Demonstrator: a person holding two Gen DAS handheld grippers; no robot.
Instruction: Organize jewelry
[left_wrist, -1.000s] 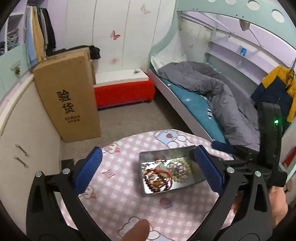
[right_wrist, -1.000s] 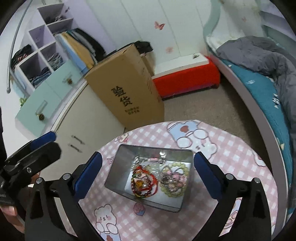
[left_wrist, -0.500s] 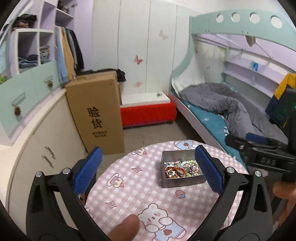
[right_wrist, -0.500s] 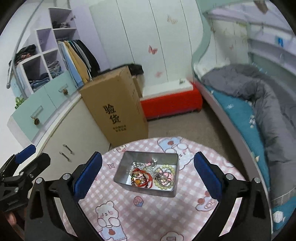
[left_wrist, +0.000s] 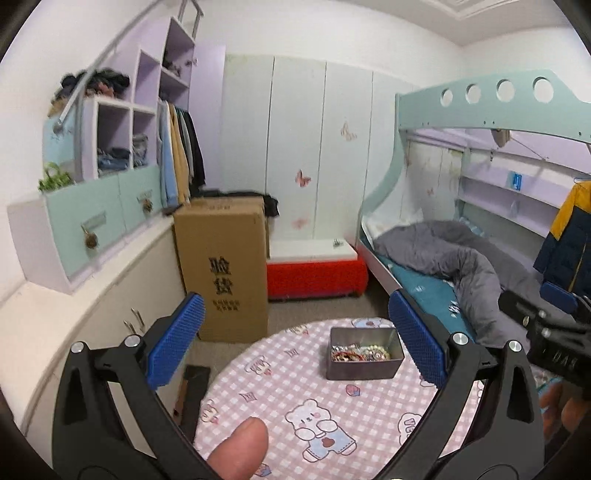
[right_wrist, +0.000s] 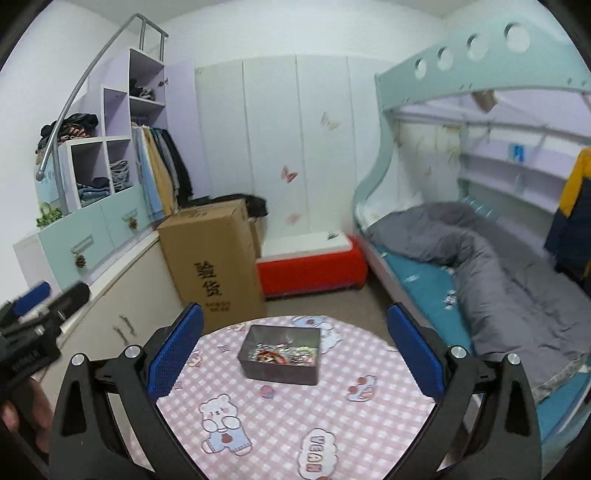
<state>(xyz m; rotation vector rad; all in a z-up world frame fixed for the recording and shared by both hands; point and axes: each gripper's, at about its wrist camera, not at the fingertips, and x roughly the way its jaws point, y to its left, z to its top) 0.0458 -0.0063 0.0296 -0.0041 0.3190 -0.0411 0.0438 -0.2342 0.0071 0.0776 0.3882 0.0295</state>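
Left gripper (left_wrist: 295, 343): blue-padded fingers (left_wrist: 175, 347) spread wide, released, nothing between them. Right gripper (right_wrist: 293, 347): fingers (right_wrist: 413, 349) likewise spread and empty. Both are held above and apart from the contents of the worktop (right_wrist: 280, 417), a round surface under a pink checked cloth with cartoon bears.

Task item: the jewelry (right_wrist: 284, 352), a tangle of beaded bracelets and chains, lies inside a small grey metal tin (right_wrist: 279, 371). In the right wrist view the tin sits at 12 o'clock between the fingers, toward the far side of the worktop; in the left wrist view the tin (left_wrist: 364, 365) is at about 1 o'clock, near the right finger.

Handling assessment: the pieces are judged light, limp and prone to snagging on one another; individual items cannot be told apart at this range. A single bead strand taken at an exposed loop should lift with least tangling. The tin looks rigid, smooth-walled and light; a pinch across one wall would likely hold, though it may slide on the cloth.

Surroundings: cardboard box (right_wrist: 214, 266) at 11 o'clock, bed (right_wrist: 480, 258) at 2 o'clock.
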